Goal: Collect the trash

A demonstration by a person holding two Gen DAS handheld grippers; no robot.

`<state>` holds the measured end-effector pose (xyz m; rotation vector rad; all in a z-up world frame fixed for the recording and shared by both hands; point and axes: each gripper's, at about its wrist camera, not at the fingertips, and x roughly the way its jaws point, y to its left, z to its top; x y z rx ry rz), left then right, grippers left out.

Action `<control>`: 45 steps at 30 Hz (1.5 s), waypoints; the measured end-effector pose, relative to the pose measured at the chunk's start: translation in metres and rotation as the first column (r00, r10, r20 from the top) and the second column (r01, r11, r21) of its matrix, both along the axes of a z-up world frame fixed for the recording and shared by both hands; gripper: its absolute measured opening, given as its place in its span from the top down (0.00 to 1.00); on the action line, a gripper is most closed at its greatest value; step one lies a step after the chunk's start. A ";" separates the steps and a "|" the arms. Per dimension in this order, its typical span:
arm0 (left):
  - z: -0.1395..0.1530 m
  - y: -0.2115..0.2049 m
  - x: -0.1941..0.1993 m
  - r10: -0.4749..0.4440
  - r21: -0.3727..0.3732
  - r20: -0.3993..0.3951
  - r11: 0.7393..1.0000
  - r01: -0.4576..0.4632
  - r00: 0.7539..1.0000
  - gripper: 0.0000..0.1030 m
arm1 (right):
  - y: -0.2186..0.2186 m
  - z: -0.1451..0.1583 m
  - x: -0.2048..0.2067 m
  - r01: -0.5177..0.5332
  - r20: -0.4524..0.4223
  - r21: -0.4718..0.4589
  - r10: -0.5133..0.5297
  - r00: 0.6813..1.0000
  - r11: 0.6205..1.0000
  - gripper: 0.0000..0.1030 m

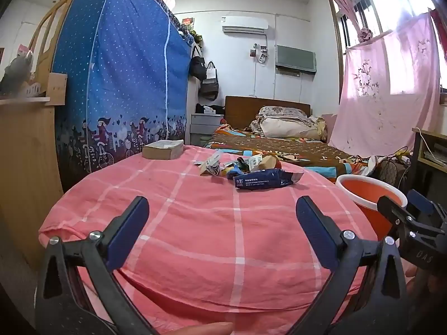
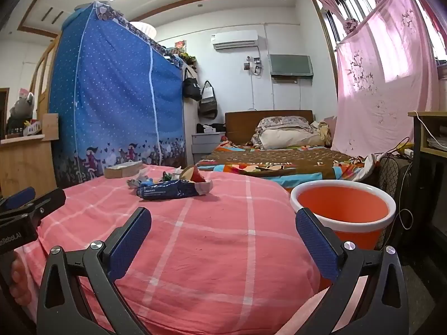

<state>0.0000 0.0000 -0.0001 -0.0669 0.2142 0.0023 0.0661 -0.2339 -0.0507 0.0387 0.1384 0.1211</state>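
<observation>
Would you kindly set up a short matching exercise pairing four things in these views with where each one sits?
Things:
1. dark blue wrapper
2. orange bucket
3. cardboard box
4. left gripper

Places:
A. far left part of the pink checked cover
B. beside the cover's right edge
C. front of the trash pile
D. open above the near cover

Pairs: 1-C, 2-B, 3-A, 4-D

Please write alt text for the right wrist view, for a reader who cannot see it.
The open right gripper hovers over a pink checked cloth. Farther ahead lies a pile of wrappers, and an orange bucket stands at the right.
</observation>
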 end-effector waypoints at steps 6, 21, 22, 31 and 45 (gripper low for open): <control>0.001 0.001 0.002 -0.004 0.003 0.000 1.000 0.004 1.000 0.00 | 0.000 -0.001 0.001 -0.004 -0.003 0.005 0.005 1.000 1.000 0.00; 0.001 0.001 0.000 0.000 -0.008 0.001 1.000 0.000 1.000 0.00 | 0.000 0.000 -0.001 -0.002 -0.002 0.010 0.002 1.000 1.000 0.00; 0.002 0.001 0.000 0.000 -0.006 0.001 1.000 0.000 1.000 0.00 | 0.000 0.000 -0.001 -0.003 -0.002 0.011 0.003 1.000 1.000 0.00; 0.002 0.001 -0.003 0.000 -0.004 0.003 1.000 0.000 1.000 0.00 | -0.001 0.000 0.000 -0.003 -0.004 0.013 0.003 1.000 1.000 0.00; 0.002 0.000 -0.003 0.000 -0.003 0.004 1.000 0.000 1.000 0.00 | -0.001 0.000 0.000 -0.003 -0.008 0.016 0.003 1.000 1.000 0.00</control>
